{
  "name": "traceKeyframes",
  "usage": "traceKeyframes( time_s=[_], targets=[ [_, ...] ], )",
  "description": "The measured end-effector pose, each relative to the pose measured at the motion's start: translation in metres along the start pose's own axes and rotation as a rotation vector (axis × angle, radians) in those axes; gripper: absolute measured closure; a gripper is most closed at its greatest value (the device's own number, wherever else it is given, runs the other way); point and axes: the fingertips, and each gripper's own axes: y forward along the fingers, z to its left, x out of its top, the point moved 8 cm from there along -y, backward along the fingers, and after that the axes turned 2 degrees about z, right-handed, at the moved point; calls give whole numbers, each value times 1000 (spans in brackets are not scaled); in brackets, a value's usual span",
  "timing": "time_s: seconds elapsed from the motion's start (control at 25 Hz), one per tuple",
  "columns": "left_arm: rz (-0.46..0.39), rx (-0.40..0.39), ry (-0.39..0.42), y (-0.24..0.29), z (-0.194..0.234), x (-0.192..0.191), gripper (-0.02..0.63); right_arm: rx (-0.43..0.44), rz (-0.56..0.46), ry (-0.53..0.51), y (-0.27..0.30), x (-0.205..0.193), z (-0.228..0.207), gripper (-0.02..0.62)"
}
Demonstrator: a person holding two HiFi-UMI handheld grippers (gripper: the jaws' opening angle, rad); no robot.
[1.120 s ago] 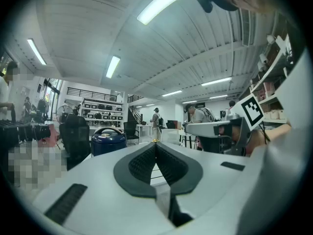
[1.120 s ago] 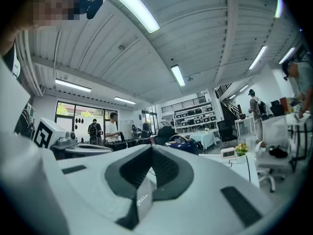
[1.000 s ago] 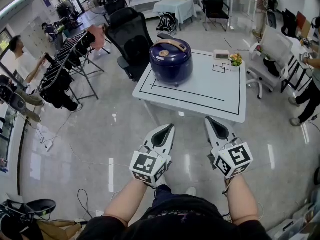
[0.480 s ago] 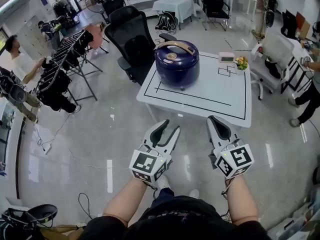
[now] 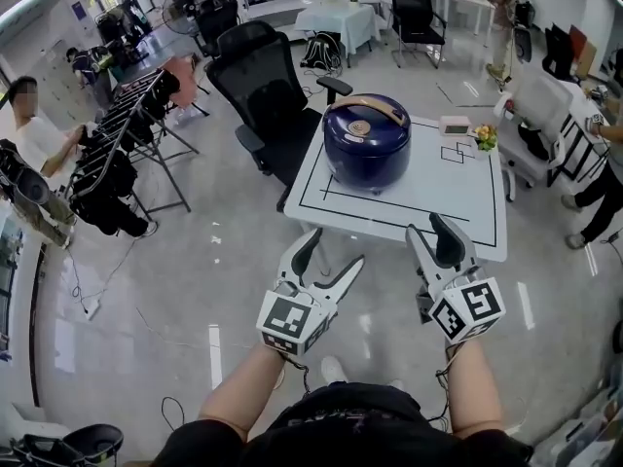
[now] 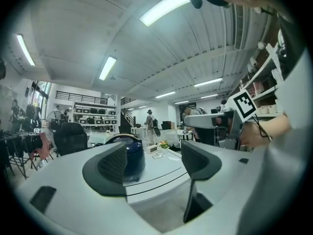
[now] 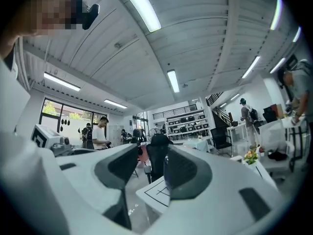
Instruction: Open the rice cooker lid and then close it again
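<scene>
The left claw (image 5: 334,250) and right claw (image 5: 434,232) have neared the glossy white bench (image 5: 458,202), jaws just opened, spread, empty; the rounded navy rice cooker (image 5: 367,144) stands closed.

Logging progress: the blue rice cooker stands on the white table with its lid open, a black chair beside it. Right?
No: the head view shows the lid shut. The rice cooker does stand on the white table, black chair beside it.
</scene>
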Motion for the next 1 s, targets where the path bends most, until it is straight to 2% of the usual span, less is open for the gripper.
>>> traceKeyframes(
  time_s=[0.24,0.48,0.76,1.0],
  targets=[
    [-7,-41,17,0,37,-1,272,-47,-15,-6,26,0,12,416],
    [-11,-71,20,12,55,0,272,-71,-15,6,44,0,9,416],
    [-8,-75,16,50,66,4,272,-67,-9,15,73,4,-23,416],
    [-4,-43,3,108,77,10,272,-35,-4,29,110,7,-79,416]
  ],
)
